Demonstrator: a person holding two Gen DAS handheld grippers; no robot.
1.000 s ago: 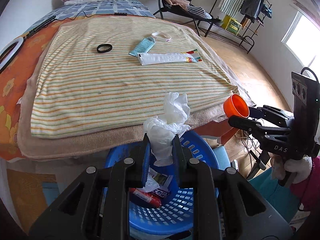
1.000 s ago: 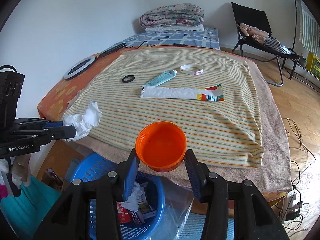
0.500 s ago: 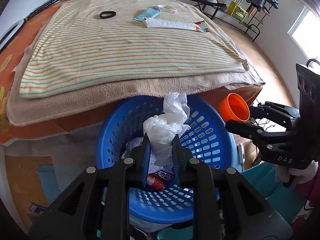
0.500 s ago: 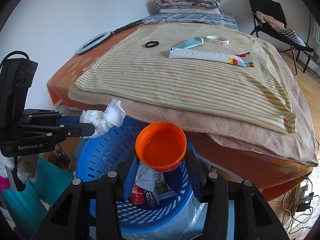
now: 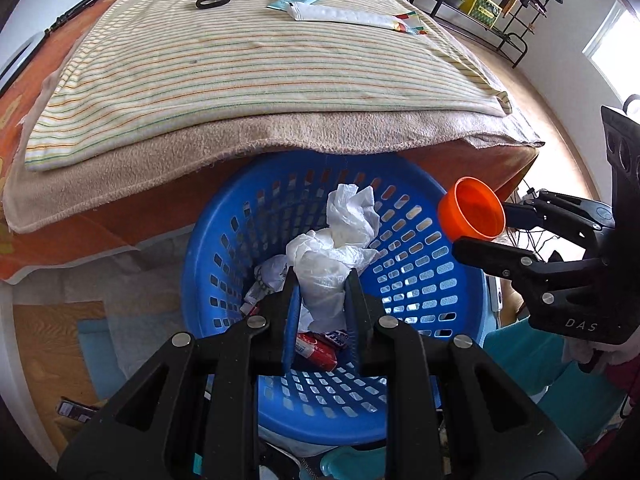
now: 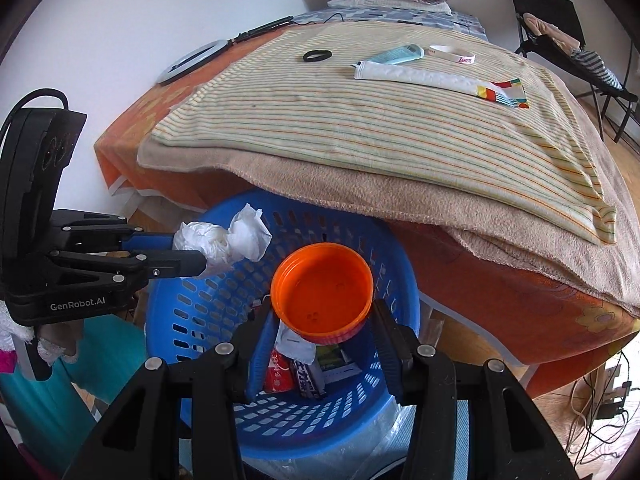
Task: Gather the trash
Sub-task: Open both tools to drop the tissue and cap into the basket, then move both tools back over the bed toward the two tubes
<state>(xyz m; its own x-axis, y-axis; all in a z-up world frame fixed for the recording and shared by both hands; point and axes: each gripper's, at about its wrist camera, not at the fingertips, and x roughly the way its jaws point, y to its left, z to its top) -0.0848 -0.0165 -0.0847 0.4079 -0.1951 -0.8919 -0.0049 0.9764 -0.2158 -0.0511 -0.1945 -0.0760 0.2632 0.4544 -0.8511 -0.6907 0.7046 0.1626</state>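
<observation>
Over basket (image 5: 420, 280): left gripper (image 5: 322, 286) pinching tissue (image 5: 340, 248), right gripper (image 6: 322, 320) clamping lid (image 6: 322, 292) (both directly above opening); drop straight down.

My left gripper (image 5: 322, 300) pinches a crumpled white tissue wad (image 5: 340, 256), its loose end sticking up, above the round blue slotted basket (image 5: 432, 280); my right gripper (image 6: 324, 340) clamps an orange plastic lid (image 6: 322, 290), hollow side facing the camera, over the same basket; wrappers and a red packet (image 5: 316, 354) lie on the basket's bottom.
</observation>
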